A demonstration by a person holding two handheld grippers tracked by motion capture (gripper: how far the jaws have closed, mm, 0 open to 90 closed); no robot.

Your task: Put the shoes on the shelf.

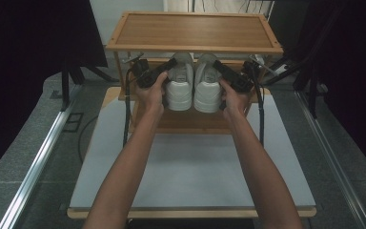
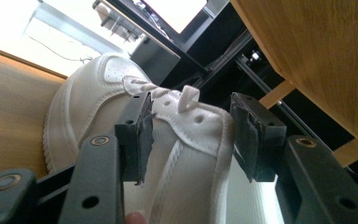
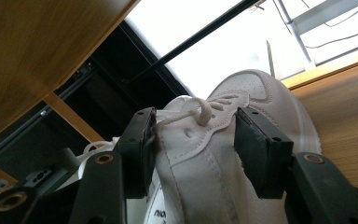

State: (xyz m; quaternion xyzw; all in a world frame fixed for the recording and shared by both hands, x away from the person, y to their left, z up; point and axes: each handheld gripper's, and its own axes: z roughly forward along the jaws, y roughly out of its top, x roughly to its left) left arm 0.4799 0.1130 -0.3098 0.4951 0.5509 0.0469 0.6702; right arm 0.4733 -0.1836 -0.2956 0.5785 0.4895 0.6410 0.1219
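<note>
Two white sneakers sit side by side on the rack's lower shelf [image 1: 190, 121], under the top shelf [image 1: 194, 29]. Our left gripper [image 1: 164, 71] straddles the left sneaker [image 1: 180, 83] w/ jaws spread; one pad looks to touch the collar, the other clear. Right gripper [image 1: 223, 71] is same on the right sneaker [image 1: 208, 83], so released, not clamped. Risk as we see it: pulling back could snag a lace [image 3: 200, 112] & drag a shoe off the front edge.

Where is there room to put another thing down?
The rack's top shelf is bare. So is the grey tabletop between the forearms, below the rack. The lower shelf is crowded: two white shoes with a claw at each side.
</note>
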